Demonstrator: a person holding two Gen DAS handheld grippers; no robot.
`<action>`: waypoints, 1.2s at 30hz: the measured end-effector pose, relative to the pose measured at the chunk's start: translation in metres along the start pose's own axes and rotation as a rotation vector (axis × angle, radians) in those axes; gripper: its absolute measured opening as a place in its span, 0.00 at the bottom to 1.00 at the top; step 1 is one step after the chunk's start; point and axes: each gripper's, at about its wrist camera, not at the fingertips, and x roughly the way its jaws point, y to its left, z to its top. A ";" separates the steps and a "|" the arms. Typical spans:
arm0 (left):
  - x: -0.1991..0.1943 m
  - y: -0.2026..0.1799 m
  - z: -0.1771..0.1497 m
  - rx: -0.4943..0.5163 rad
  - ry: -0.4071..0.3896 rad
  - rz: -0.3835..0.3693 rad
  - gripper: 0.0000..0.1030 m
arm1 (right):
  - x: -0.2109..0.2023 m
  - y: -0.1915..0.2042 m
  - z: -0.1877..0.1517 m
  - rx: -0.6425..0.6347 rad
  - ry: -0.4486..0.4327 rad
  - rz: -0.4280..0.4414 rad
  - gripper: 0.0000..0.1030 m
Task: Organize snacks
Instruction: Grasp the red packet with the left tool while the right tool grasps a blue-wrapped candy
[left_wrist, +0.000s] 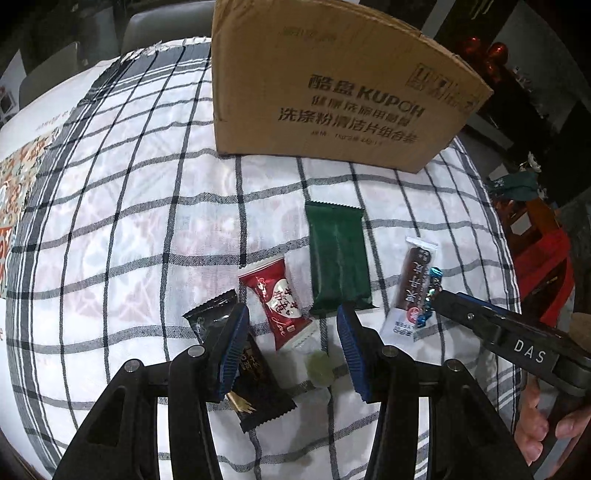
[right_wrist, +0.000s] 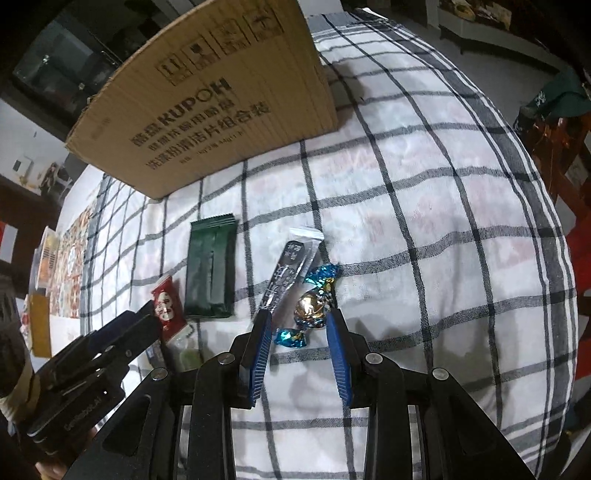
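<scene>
Nearest the left wrist camera, the left gripper (left_wrist: 291, 321) was seen pointing steeply down at the checked cloth (left_wrist: 147, 221), its blue-padded fingers (left_wrist: 231, 347) spread apart and gripping nothing. A red packet (left_wrist: 279, 304) and a small pale green sweet (left_wrist: 319, 367) lay on the cloth in the gap between them, while a black packet (left_wrist: 258, 384) was partly hidden beneath the left-hand finger. The right gripper (right_wrist: 297, 323) was likewise held released, its fingers (right_wrist: 260, 354) standing either side of a blue-and-gold wrapped sweet (right_wrist: 312, 310) without pressing on it. A long brown bar in a clear wrapper (right_wrist: 291, 273) was lying just beside that sweet, touching it. A dark green packet (right_wrist: 211, 267) was placed a little further out, between the red packet and the bar. Part of a hand (left_wrist: 543, 424) was visible on the right gripper's handle at the edge of the left view. Farthest back on the cloth, a cardboard box (left_wrist: 332, 92) printed with dark lettering was stood, well apart from the snacks.
</scene>
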 end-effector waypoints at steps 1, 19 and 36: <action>0.002 0.001 0.000 -0.003 0.004 0.003 0.47 | 0.001 0.000 0.001 0.000 0.002 -0.003 0.31; 0.032 0.002 0.007 -0.036 0.068 -0.001 0.47 | 0.017 -0.005 0.012 0.009 0.022 -0.049 0.31; 0.026 0.002 0.002 -0.027 0.048 -0.013 0.22 | 0.018 -0.006 0.007 0.002 0.007 -0.067 0.25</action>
